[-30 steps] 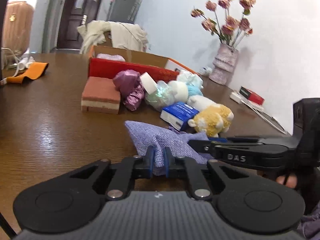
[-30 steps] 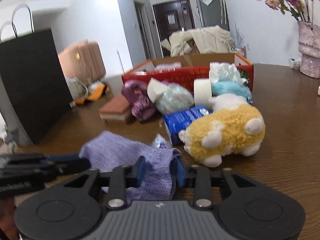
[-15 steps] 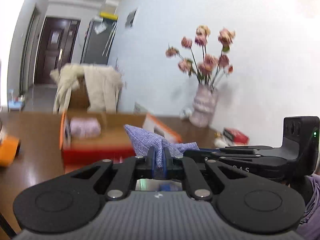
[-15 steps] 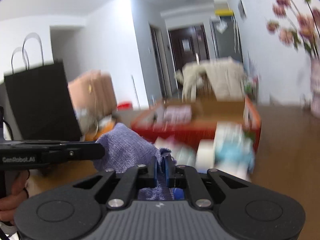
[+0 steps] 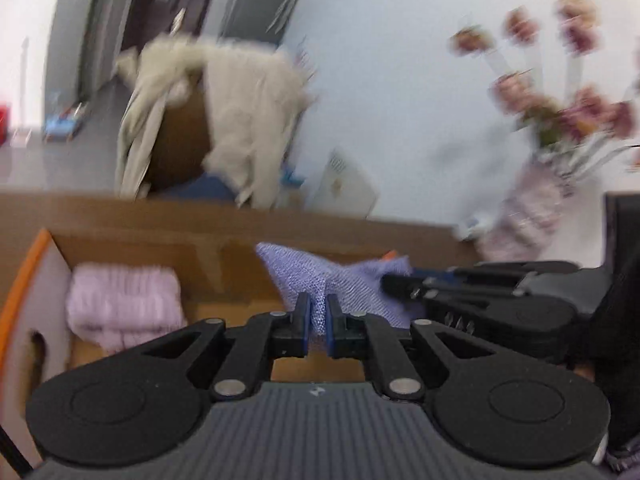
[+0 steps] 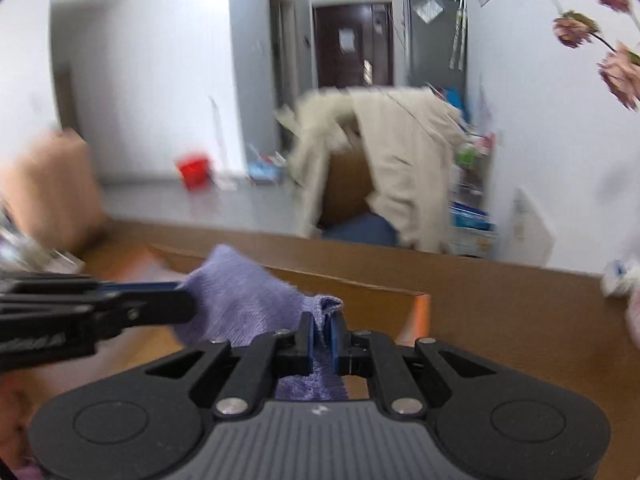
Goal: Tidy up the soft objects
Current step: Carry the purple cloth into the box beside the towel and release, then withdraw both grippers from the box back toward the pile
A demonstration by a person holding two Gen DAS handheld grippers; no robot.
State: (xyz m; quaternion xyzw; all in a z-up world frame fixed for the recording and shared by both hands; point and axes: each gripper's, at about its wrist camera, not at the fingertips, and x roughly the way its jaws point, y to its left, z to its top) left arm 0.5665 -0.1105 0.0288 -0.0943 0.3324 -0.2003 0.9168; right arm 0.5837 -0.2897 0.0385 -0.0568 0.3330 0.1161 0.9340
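Both grippers hold one purple knitted cloth [image 5: 320, 276] in the air over the open cardboard box [image 5: 132, 240]. My left gripper [image 5: 318, 312] is shut on one edge of it. My right gripper [image 6: 323, 330] is shut on the other edge of the purple cloth [image 6: 244, 300]. Each gripper shows in the other's view: the right gripper [image 5: 390, 282] at the right, the left gripper [image 6: 188, 294] at the left. A folded pink knitted piece [image 5: 122, 304] lies inside the box at its left end. The views are blurred by motion.
The box has an orange rim [image 6: 420, 312] and stands on a brown wooden table [image 6: 520, 320]. A vase of pink flowers [image 5: 532, 208] stands at the right by the white wall. A chair draped with a beige coat [image 6: 392, 160] is behind the table.
Both grippers lifted the purple cloth off the table and carried it forward over the pile of objects to above the box. The right gripper's jaws closed tight on the cloth.
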